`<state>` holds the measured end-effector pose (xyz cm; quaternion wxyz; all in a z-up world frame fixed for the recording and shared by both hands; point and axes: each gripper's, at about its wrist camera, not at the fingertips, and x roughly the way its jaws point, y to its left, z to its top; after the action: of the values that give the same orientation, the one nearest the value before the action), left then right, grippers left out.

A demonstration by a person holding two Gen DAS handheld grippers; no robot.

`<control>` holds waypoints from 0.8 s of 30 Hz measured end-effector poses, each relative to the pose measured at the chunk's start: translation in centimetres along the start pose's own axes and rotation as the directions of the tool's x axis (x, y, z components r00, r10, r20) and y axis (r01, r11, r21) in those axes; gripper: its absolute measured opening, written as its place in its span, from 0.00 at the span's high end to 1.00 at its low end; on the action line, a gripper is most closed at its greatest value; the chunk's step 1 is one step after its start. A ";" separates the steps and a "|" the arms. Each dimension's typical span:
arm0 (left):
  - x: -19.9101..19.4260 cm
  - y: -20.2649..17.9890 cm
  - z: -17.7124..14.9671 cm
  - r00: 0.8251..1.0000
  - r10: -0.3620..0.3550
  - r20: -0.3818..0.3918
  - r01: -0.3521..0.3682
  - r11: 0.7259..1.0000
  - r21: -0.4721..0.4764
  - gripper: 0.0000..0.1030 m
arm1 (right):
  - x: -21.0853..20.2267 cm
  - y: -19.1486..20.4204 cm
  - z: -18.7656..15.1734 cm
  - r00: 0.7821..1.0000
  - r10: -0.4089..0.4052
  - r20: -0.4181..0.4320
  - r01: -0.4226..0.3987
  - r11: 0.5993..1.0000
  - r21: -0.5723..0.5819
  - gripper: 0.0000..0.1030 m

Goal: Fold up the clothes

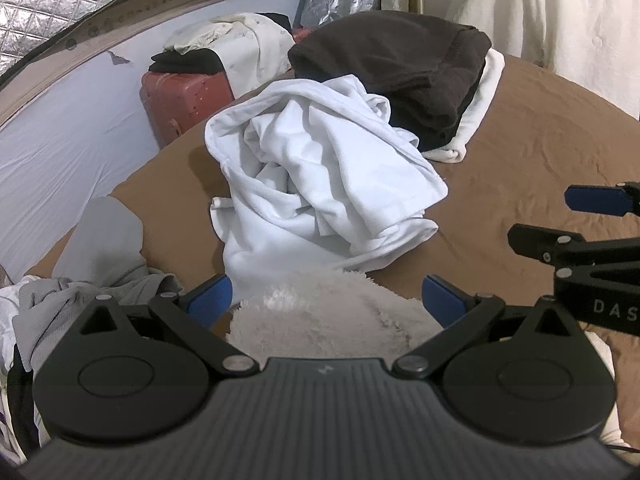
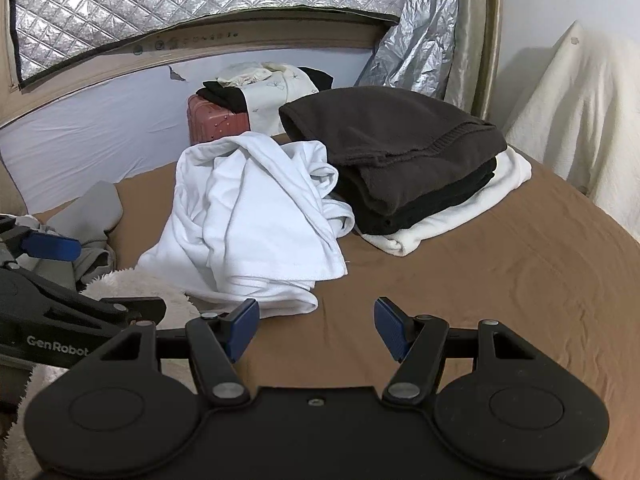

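Note:
A crumpled white garment (image 1: pixel 320 176) (image 2: pixel 248 216) lies on the brown sheet (image 1: pixel 520 152) (image 2: pixel 480 280). Behind it sits a stack of folded clothes (image 1: pixel 400 68) (image 2: pixel 392 152), dark brown on top, black below, white at the bottom. A fluffy cream garment (image 1: pixel 328 320) (image 2: pixel 132 284) lies nearest, and my left gripper (image 1: pixel 326 300) hangs open above it, its blue pads apart on either side without pressing it. My right gripper (image 2: pixel 316 328) is open over bare sheet, to the right of the white garment. It also shows at the right edge of the left wrist view.
Grey clothing (image 1: pixel 96 264) (image 2: pixel 88 224) lies bunched at the left. A pink suitcase (image 1: pixel 184 96) (image 2: pixel 218 120) with clothes on top stands beyond the bed edge, by a pale blue wall panel. A cream cloth (image 2: pixel 572 128) hangs at the right. Quilted silver material (image 2: pixel 160 8) covers the back.

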<state>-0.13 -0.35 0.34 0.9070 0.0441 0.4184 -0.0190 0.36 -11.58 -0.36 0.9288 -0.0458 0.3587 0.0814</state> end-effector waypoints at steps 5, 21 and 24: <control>0.1 -0.1 0.0 1.000 0.001 -0.004 -0.001 1.000 0.005 0.00 | 0.1 -0.1 -0.1 1.000 0.001 -0.004 -0.001 1.000 0.003 0.33; 0.2 -0.2 0.0 1.000 -0.006 -0.014 0.006 1.000 0.014 0.00 | 0.2 -0.1 -0.3 1.000 0.001 -0.013 -0.001 1.000 0.004 0.33; 0.2 -0.3 0.1 1.000 -0.005 -0.014 0.006 1.000 0.014 0.00 | 0.2 -0.1 -0.3 1.000 -0.001 -0.012 0.001 1.000 0.005 0.33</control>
<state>0.01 -0.61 0.23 0.9036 0.0494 0.4248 -0.0241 0.37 -11.70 -0.70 0.9267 -0.0440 0.3645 0.0795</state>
